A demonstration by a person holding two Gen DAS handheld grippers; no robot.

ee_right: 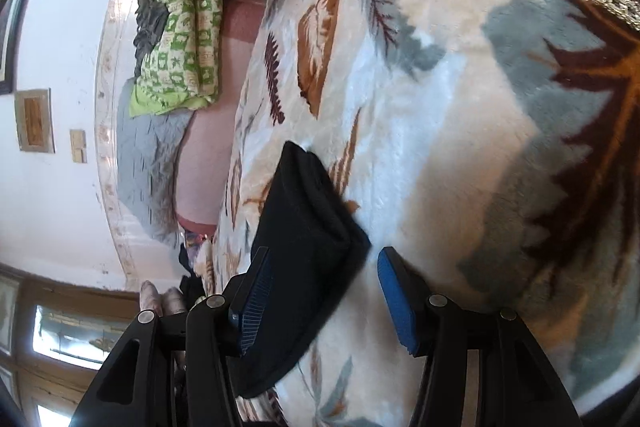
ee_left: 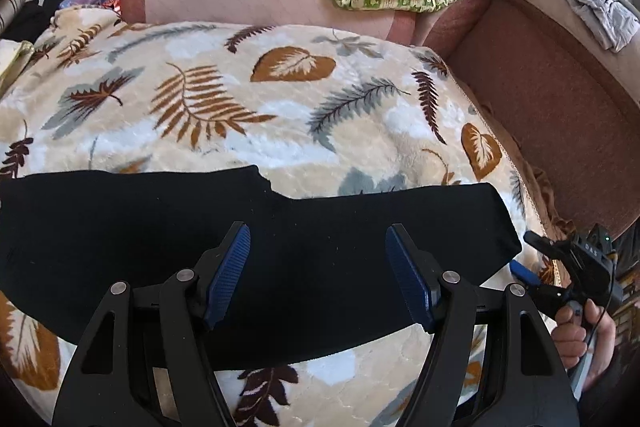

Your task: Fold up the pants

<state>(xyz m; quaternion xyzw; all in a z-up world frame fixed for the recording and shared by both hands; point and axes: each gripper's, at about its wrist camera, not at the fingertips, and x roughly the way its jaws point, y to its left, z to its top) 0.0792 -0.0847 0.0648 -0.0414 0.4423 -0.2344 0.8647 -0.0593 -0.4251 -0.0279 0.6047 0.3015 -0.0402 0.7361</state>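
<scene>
**Both tools spread over black pants on the leaf blanket**

Left tool point(ee_left: 318, 277) hangs with its blue pads apart, nothing between them, poised over the middle of the pants point(ee_left: 160, 227). Right tool point(ee_right: 324, 297) is likewise released; in its own view the right-hand end of the pants point(ee_right: 304, 247) lies between and just ahead of its pads, which do not press on the cloth.

The pants lie flat on the leaf-patterned blanket point(ee_left: 208, 99), their long axis running left to right across the near part of it. From the left tool the cloth is directly beneath and stretches away to both sides. The right tool point(ee_left: 560, 267), held in a hand point(ee_left: 580, 339), sits just off the right-hand end, so it is the nearer one to that end; the left-hand end runs out of the left view.

They look plain black, soft and matte, apparently already doubled into a long band, with a small step in the far edge near the middle. Detail such as seams is lost in the dark.
</scene>
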